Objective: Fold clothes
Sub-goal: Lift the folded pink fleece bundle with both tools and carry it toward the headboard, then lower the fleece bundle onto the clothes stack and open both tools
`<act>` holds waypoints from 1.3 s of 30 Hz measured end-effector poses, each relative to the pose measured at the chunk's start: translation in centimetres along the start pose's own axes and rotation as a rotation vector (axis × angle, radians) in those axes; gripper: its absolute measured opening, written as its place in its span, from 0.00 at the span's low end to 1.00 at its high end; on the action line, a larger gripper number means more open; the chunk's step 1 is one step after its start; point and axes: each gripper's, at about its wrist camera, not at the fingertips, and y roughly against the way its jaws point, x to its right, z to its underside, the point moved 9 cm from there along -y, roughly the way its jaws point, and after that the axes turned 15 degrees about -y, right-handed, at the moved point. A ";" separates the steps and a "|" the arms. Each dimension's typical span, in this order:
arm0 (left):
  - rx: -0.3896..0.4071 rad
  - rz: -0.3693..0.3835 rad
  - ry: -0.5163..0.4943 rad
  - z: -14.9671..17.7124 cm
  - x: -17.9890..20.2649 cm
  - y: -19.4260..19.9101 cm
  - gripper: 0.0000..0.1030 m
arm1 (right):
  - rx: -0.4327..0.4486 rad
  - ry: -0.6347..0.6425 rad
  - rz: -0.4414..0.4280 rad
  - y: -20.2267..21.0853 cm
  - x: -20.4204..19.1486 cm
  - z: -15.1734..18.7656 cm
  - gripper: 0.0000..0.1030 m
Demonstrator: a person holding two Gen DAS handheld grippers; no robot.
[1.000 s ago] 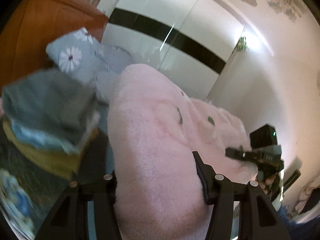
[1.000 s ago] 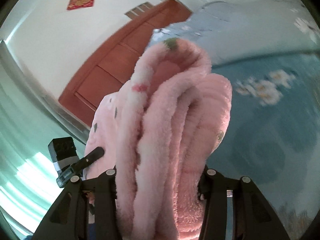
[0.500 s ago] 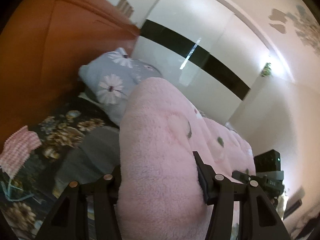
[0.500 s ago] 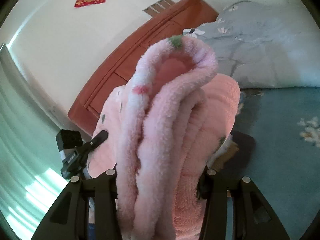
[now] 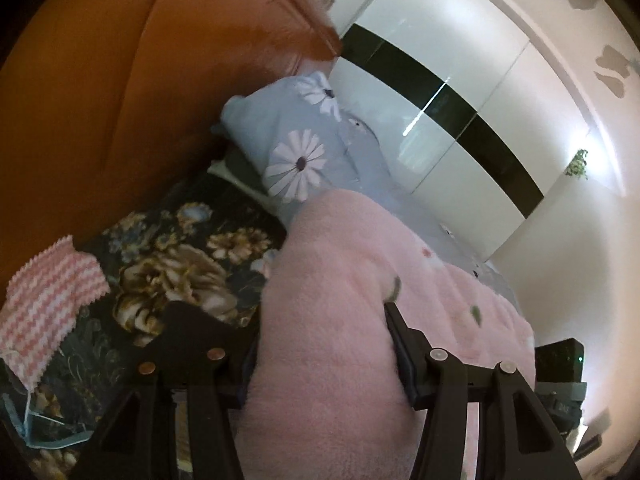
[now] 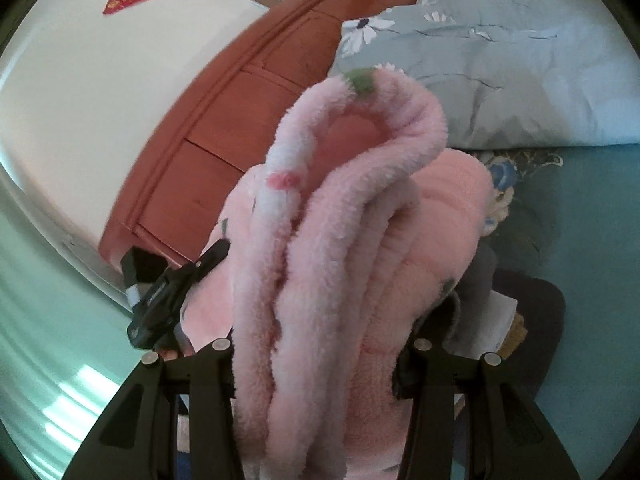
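A thick folded pink fleece garment (image 5: 344,320) fills the space between the jaws of my left gripper (image 5: 320,344), which is shut on it. The same pink fleece garment (image 6: 340,240) shows its stacked folded layers in the right wrist view, where my right gripper (image 6: 320,360) is shut on them. The left gripper (image 6: 168,292) appears at the garment's far side in that view, and part of the right gripper (image 5: 560,384) shows at the lower right of the left wrist view. The garment is held up over the bed.
A dark floral cloth (image 5: 176,264) and a pink-white striped knit (image 5: 48,304) lie on the bed below. A blue daisy pillow (image 5: 296,152) leans on the brown wooden headboard (image 6: 240,120). Folded clothes (image 6: 504,320) sit under the garment. A white wardrobe (image 5: 440,92) stands behind.
Both grippers carried the pink garment toward the headboard. The stack of folded clothes left the left wrist view; the floral cloth and striped knit came in.
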 end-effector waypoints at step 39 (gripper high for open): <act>0.100 -0.096 -0.158 -2.9 6.6 4.6 0.65 | 0.257 0.362 0.165 7.4 -3.9 -3.6 0.69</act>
